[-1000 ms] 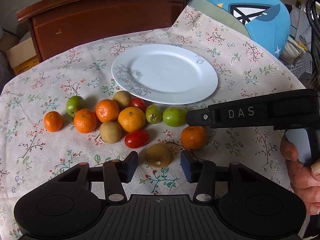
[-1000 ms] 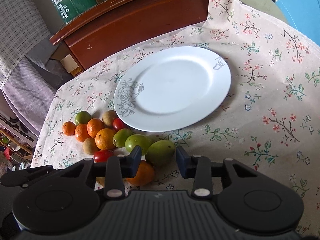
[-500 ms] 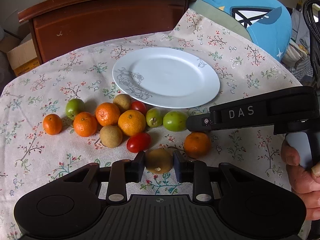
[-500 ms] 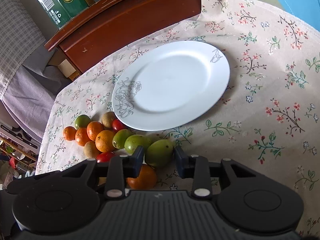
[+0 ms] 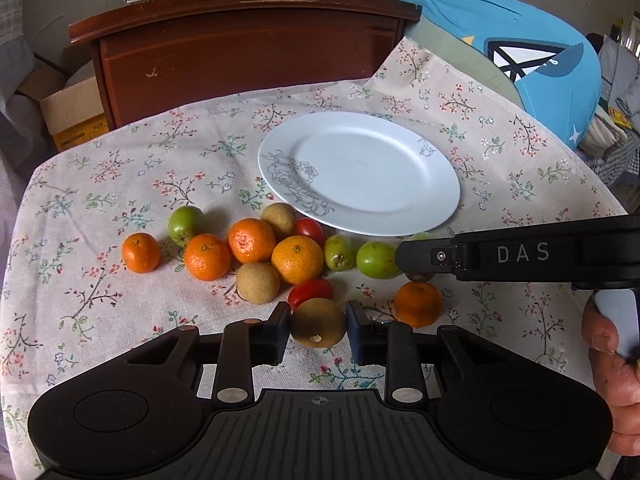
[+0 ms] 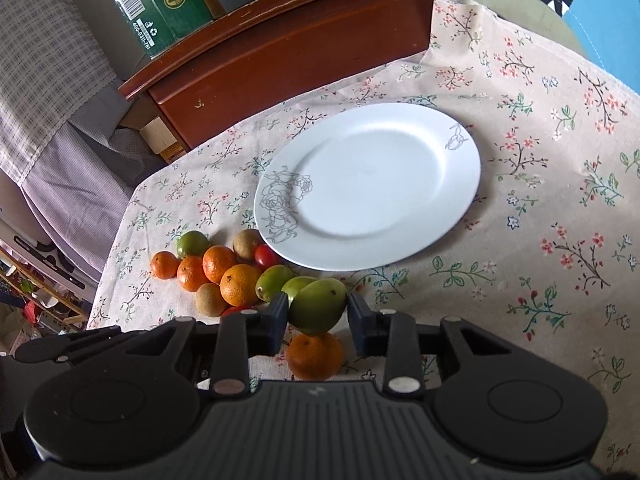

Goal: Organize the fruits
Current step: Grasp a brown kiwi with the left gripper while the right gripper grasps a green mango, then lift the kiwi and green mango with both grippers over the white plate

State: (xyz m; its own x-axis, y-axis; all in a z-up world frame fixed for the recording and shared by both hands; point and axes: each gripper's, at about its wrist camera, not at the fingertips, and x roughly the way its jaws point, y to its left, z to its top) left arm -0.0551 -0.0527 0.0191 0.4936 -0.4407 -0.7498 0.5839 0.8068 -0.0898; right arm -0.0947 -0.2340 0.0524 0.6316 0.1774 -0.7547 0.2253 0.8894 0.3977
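A white plate (image 5: 400,148) (image 6: 432,140) lies empty on the flowered tablecloth. In front of it lie several oranges (image 5: 297,259), brown fruits (image 5: 257,282), green fruits (image 5: 376,259) and red tomatoes (image 5: 310,292). My left gripper (image 5: 318,326) is shut on a brown fruit (image 5: 318,322), which is lifted a little off the cloth. My right gripper (image 6: 318,316) is shut on a green fruit (image 6: 318,306) and holds it above an orange (image 6: 315,356). The right gripper also shows in the left wrist view as a black bar (image 5: 520,254).
A dark wooden cabinet (image 5: 248,48) stands behind the table, with a green carton (image 6: 156,0) on it. A blue cushion (image 5: 520,52) lies at the back right. A cardboard box (image 5: 68,112) sits at the left. The cloth's right part (image 6: 560,220) is bare.
My left gripper closed on the brown fruit and raised it slightly. My right gripper closed on the green fruit and lifted it above the orange.
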